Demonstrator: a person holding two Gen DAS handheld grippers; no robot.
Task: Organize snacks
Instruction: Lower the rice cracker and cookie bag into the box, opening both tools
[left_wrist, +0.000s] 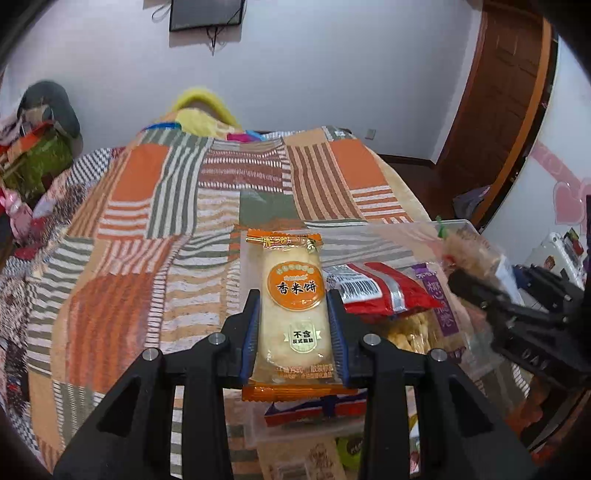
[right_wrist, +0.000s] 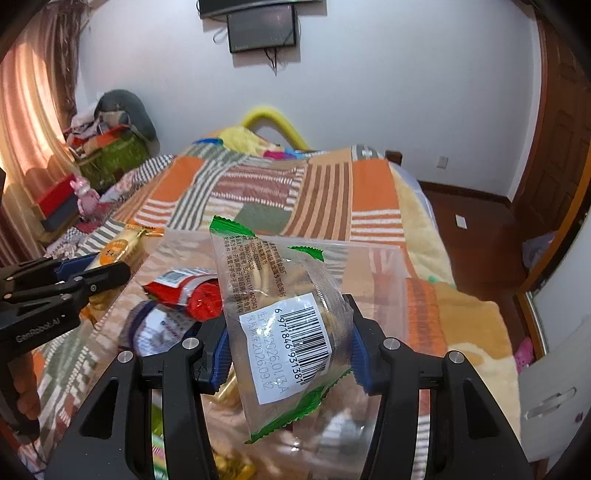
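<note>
My left gripper (left_wrist: 293, 301) is shut on an orange-edged rice cracker packet (left_wrist: 293, 314) and holds it above the left edge of a clear plastic box (left_wrist: 454, 225). My right gripper (right_wrist: 288, 325) is shut on a clear snack packet with green ends and a barcode label (right_wrist: 284, 332), held above the same clear box (right_wrist: 369, 254). The box holds a red packet (left_wrist: 380, 284) and a purple-labelled packet (left_wrist: 439, 302); both also show in the right wrist view, the red packet (right_wrist: 199, 295) and the purple one (right_wrist: 159, 328). The left gripper (right_wrist: 107, 273) shows at the left there.
The box sits on a bed with an orange, brown and green striped patchwork blanket (left_wrist: 155, 221). More loose packets (left_wrist: 314, 410) lie under the left gripper. A pile of clothes and boxes (left_wrist: 33, 147) lies at the far left. A wooden door (left_wrist: 498, 110) stands at the right.
</note>
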